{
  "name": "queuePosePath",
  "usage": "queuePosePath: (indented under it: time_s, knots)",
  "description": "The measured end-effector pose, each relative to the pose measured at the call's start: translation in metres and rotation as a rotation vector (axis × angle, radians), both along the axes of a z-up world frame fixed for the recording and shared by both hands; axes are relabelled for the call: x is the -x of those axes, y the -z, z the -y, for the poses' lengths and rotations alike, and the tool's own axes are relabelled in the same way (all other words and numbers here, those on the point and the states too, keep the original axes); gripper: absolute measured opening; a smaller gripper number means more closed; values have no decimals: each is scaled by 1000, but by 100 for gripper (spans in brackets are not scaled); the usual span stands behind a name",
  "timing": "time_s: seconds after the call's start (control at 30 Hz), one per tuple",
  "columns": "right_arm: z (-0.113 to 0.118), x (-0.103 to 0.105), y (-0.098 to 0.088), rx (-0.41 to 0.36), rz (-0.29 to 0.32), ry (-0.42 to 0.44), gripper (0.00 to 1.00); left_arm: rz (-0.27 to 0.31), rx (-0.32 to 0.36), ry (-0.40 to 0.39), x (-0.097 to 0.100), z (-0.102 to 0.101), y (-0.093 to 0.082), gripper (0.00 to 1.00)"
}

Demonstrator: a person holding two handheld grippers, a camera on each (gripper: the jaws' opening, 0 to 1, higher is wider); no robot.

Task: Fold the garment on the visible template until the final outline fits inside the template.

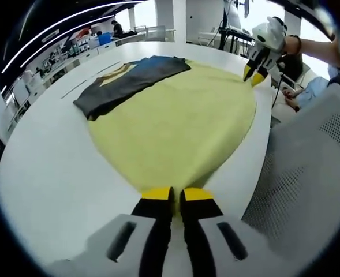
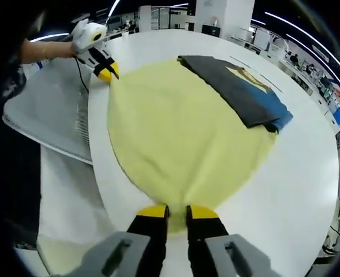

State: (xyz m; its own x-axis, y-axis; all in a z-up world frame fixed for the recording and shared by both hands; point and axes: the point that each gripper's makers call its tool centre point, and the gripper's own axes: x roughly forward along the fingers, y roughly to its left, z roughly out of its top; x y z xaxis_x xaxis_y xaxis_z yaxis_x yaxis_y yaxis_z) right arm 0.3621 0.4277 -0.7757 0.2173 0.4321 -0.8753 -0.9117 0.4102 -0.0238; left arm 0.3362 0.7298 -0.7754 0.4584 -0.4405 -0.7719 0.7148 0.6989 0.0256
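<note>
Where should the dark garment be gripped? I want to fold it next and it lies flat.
Grip the dark garment at a free corner or hem lying on the yellow cloth, coming in low from the side, because its flat pose offers no raised part to pinch.

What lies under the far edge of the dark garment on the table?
The dark garment overlaps the yellow cloth, which lies on the white table. Whatever lies beneath them is covered.

Large open-plan lab or office hall, as I see it: long white surface point(image 1: 48, 173), strip lights point(image 1: 71, 23) running across dark ceiling, rows of desks with equipment point(image 1: 71, 49) along far wall, white pillars point(image 2: 224, 14), tripod-like stands point(image 1: 230, 34), grey perforated chair back point(image 1: 308, 173) beside surface.
</note>
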Motion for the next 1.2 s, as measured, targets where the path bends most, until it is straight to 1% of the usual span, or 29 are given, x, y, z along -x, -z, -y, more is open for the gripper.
queuePosePath:
  time_s: [0.1, 0.17, 0.27, 0.47, 0.7, 0.77, 0.87, 1.0, 1.07, 1.13, 1.2]
  knots:
    - [1, 0, 0, 0, -2, 6, 1, 9, -21, 6, 0, -1, 0, 0]
    - [2, 2, -1, 4, -4, -6, 0, 13, -36, 4, -1, -3, -1, 0]
    - [2, 5, -2, 11, -1, -21, 0, 17, -36, -2, 1, -4, -4, 0]
    - [1, 17, -7, 12, -14, -49, 0, 15, -40, 7, 11, -7, -12, 0]
    - [1, 35, -14, 0, -47, -55, 0, -18, -28, 15, 29, -6, -19, 0]
    - [3, 40, -16, 3, -63, -44, 0, -33, -9, 20, 38, -4, -21, 0]
    - [5, 47, -18, 11, -77, -37, 0, -40, 2, 38, 47, -2, -24, 0]
    - [4, 57, -21, 7, -112, -33, 0, -48, 4, 49, 58, -3, -28, 0]
    - [3, 62, -23, 13, -120, -39, 0, -55, 7, 51, 62, -3, -30, 0]
    - [2, 67, -26, 29, -121, -63, 0, -63, 9, 55, 67, -3, -32, 0]
    - [2, 71, -30, 37, -125, -71, 0, -97, 26, 37, 74, -3, -33, 0]
